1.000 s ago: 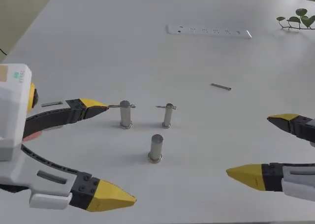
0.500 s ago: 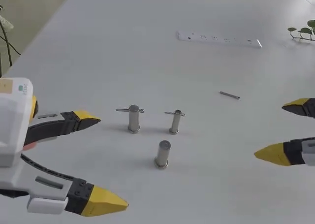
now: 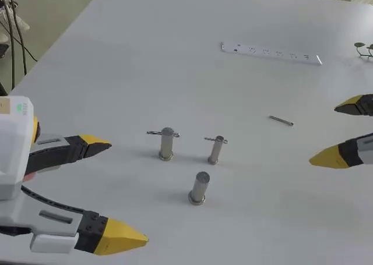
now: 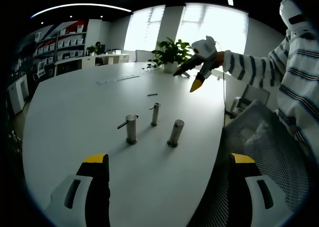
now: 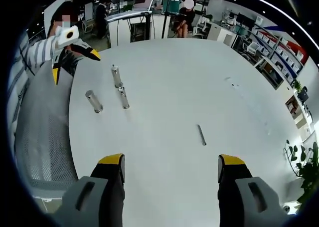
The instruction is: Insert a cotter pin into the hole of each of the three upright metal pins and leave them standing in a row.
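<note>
- Two of three are done: in the head view, the left rear metal pin (image 3: pixel 166 145) has the first fitted cotter pin (image 3: pixel 157 133) crosswise near its top. The right rear metal pin (image 3: pixel 215 152) has the second fitted cotter pin (image 3: pixel 212 140) the same way.
- The front metal pin (image 3: pixel 199 188) stands upright below and between them, lower centre of the frame. Its top is bare, so I judge the third insertion to be the step in hand.
- The loose cotter pin (image 3: pixel 281 120) lies flat on the bench (image 3: pixel 175 61), right of centre, well apart from the three pins. The power strip (image 3: pixel 271 52) lies above it in the frame.
- The left gripper (image 3: pixel 111 189), at lower left, has its jaws spread wide and grasps nothing.
- The right gripper (image 3: pixel 325 133), at the right edge, is likewise released and empty. It is near the loose cotter pin, which lies between its jaws in the right gripper view (image 5: pixel 201 134).
- The next move probably calls for the right gripper to close on that thin pin lengthwise.
- The left could then steady the front metal pin, which afterwards needs shifting into line with the other two.
</note>
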